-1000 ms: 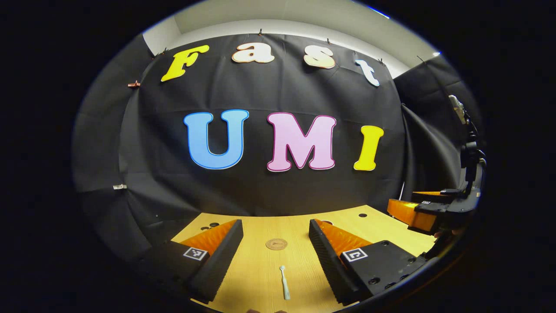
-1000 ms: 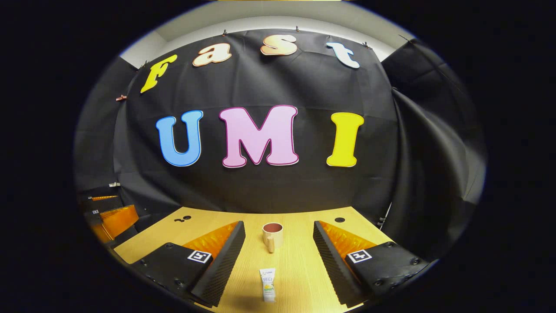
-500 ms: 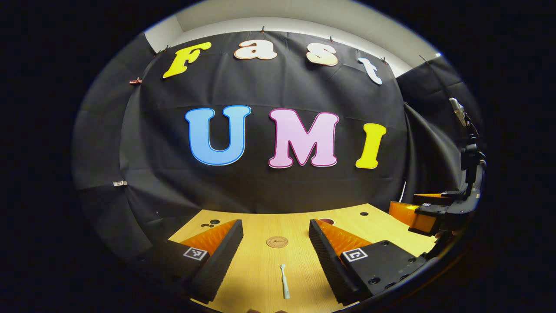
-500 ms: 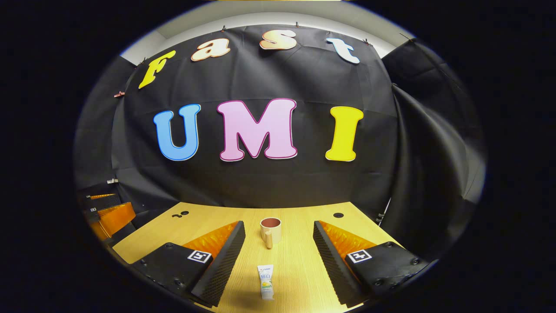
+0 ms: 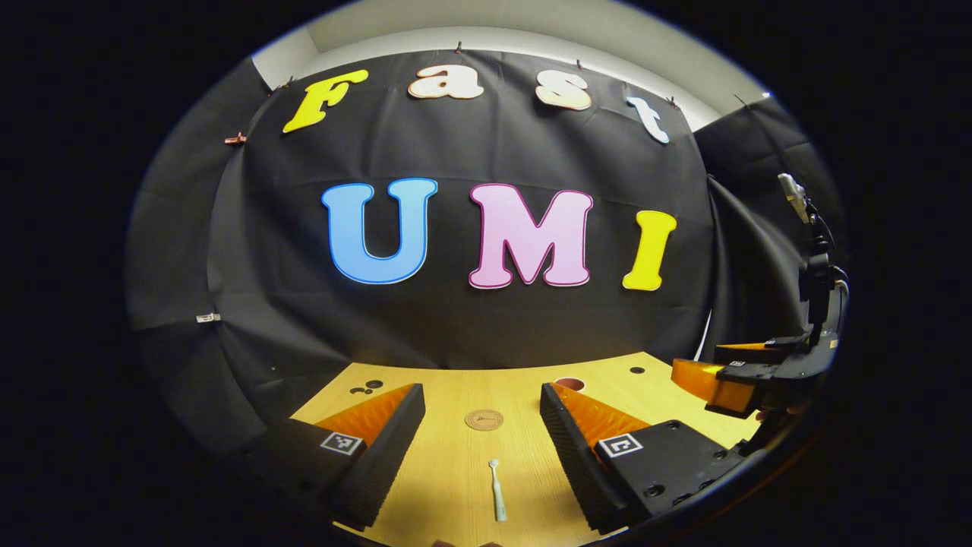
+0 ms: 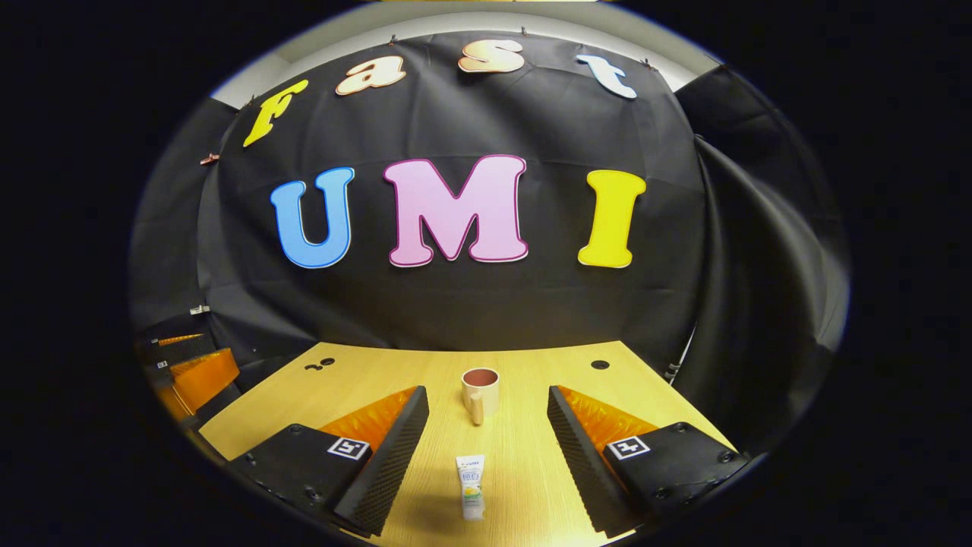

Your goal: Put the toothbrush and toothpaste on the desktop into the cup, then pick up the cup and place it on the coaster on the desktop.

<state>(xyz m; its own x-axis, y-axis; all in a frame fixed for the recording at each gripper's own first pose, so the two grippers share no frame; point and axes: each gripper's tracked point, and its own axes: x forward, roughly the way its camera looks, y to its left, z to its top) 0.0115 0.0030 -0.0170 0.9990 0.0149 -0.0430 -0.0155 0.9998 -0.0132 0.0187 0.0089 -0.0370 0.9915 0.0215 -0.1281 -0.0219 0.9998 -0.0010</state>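
Start of the job: both tools wide open and empty, nothing in the cup (image 6: pixel 480 390) yet.

I hold my left tool (image 5: pixel 483 437) over the toothbrush (image 5: pixel 497 491), coaster (image 5: pixel 484 419) just beyond; my right tool (image 6: pixel 487 441) frames the toothpaste (image 6: pixel 471 486), cup upright behind it. Next I drop and close on each. Table (image 6: pixel 531 365) has open room all round; its far edge meets the wall.

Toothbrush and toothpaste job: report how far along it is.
Nothing is done yet. The toothbrush and toothpaste lie on the desktop; the cup stands off the coaster. In hand: left gripper and right gripper open, each framing its item. Left: both loads, then the cup move.
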